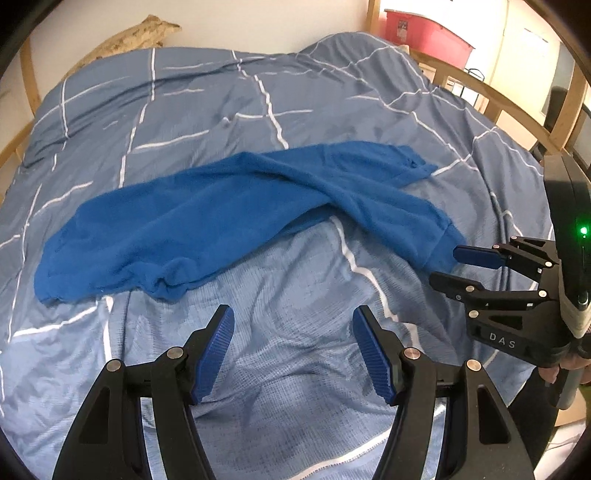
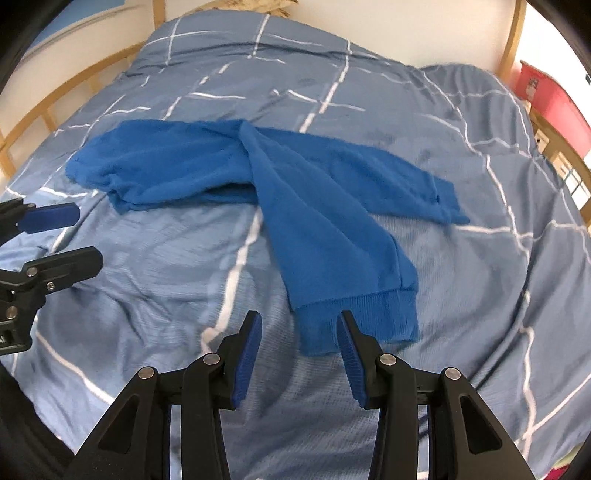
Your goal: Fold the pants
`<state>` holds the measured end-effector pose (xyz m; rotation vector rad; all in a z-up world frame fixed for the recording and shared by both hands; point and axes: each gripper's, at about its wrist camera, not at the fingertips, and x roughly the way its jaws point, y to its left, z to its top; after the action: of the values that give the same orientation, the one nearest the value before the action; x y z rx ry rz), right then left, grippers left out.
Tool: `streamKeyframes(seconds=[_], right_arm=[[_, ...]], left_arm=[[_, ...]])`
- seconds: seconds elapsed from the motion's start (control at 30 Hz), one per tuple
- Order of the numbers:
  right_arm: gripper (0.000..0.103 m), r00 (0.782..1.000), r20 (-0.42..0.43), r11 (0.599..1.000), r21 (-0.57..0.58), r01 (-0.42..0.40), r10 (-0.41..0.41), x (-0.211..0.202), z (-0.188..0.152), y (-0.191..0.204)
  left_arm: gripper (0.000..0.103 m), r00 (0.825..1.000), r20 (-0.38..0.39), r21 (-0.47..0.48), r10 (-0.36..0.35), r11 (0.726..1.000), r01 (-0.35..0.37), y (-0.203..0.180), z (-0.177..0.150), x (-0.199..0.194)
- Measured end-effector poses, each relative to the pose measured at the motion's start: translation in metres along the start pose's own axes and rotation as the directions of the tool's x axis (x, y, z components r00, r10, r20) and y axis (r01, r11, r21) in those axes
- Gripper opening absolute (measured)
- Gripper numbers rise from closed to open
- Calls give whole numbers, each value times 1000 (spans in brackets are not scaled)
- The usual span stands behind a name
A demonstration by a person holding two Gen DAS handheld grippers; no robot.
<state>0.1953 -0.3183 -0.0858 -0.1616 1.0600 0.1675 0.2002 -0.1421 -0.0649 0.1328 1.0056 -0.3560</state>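
Only readable text: "DAS" in pale capitals on the black body of the right hand-held gripper [image 1: 448, 267], seen from the left wrist view, low on its housing just under the finger linkage; in the right wrist view the left hand-held gripper [image 2: 62, 236] shows a cut-off pale letter fragment at the frame's left edge, looks like "AI" but too cropped to be sure; red bin [image 1: 428, 31] by the far wall carries a small white label, print too small to read; same bin [image 2: 554, 99] in the right wrist view, label equally illegible.
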Motion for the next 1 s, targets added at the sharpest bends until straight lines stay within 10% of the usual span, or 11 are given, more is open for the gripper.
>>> streamKeyframes(seconds=[0.33,0.5,0.73,1.0], right_arm=[[43,997,-60,999,17,41,-40,32,-4,-10],[16,999,-32,999,48,3,-2,26,0,-20],[9,994,88,995,77,58,-64,-9,26,-39],[9,989,102,988,123,95,-108,-6,48,-67]], left_arm=[[65,1000,-19,36,-12,999,13,4,16,29],[65,999,17,96,-27,995,25,8,34,40],[65,999,48,174,-8,985,-1,8,68,60],[65,992,103,472,-68,882,11,-22,114,76]])
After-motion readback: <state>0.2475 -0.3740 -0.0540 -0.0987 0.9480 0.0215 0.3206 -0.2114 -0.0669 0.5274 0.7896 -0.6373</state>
